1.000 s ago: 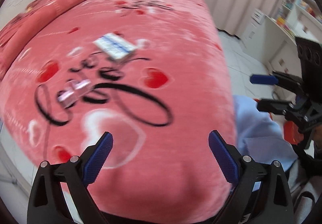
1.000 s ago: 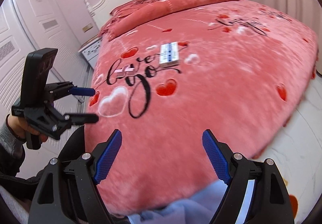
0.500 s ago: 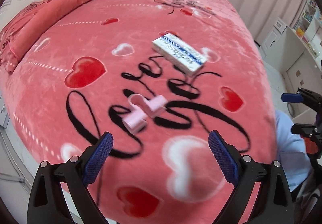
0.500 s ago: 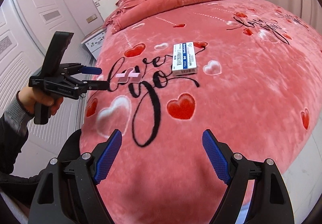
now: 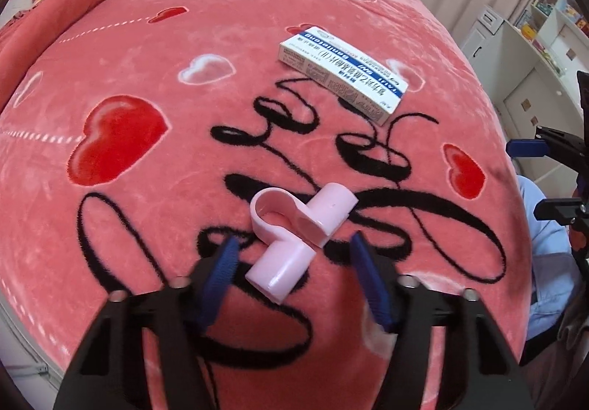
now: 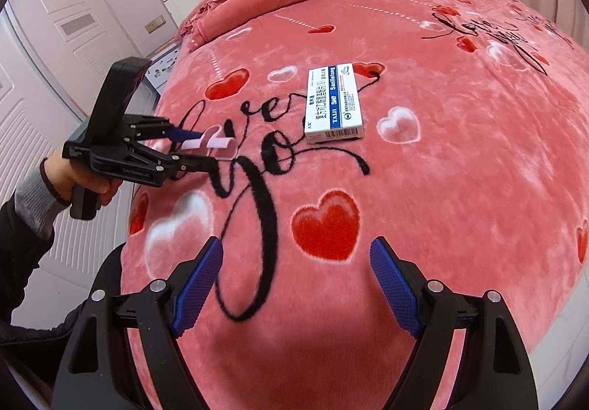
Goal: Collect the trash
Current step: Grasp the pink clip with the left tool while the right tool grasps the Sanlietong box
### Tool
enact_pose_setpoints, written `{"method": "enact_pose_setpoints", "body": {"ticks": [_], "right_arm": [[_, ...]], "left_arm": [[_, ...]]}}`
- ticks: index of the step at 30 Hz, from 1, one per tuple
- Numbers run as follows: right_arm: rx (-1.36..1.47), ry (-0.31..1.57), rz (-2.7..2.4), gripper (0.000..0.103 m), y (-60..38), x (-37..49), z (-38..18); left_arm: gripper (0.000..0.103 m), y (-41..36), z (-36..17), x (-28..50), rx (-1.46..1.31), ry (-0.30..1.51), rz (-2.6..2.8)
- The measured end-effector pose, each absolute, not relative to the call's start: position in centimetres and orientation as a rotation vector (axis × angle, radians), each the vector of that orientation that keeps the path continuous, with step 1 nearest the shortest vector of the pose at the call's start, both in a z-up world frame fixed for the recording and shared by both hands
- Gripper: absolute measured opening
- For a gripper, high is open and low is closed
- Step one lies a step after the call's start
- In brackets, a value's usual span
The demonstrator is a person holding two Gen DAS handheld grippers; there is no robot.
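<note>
**Left gripper closing round pink clip**

The pink clip (image 5: 294,229) lies on the blanket (image 5: 147,170), between the left gripper (image 5: 294,255) pads. Its jaws have just been closing; contact not evident. The right gripper (image 6: 296,262) gapes empty, well short of the box (image 6: 333,102).

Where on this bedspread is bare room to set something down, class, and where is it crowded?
Free: the wide stretch beyond the white box toward the curtain side, and the near edge around the big red heart. Crowded: by the pink plastic piece, where the left gripper has been closing around it.
</note>
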State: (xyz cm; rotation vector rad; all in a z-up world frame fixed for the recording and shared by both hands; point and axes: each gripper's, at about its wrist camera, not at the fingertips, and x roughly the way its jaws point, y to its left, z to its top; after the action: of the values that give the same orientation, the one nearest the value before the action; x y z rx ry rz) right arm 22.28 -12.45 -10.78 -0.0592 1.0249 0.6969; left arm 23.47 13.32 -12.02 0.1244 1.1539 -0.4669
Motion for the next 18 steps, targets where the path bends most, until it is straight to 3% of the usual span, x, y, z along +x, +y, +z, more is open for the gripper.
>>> {"method": "enact_pose_setpoints", "body": {"ticks": [1, 4, 18], "right_arm": [[-0.059, 1.024, 0.697, 0.081, -12.3, 22.6, -10.9], [-0.062, 1.014, 0.699, 0.081, -11.8, 23.3, -11.1], [-0.137, 0.975, 0.680, 0.081, -7.6, 31.4, -12.4]], "left_arm": [[0.040, 13.4, -12.1, 23.5, 0.113, 1.157, -0.473], [0.030, 13.6, -11.9, 23.1, 0.108, 1.156, -0.475], [0.030, 14.1, -9.1, 25.0, 0.114, 1.101, -0.490]]}}
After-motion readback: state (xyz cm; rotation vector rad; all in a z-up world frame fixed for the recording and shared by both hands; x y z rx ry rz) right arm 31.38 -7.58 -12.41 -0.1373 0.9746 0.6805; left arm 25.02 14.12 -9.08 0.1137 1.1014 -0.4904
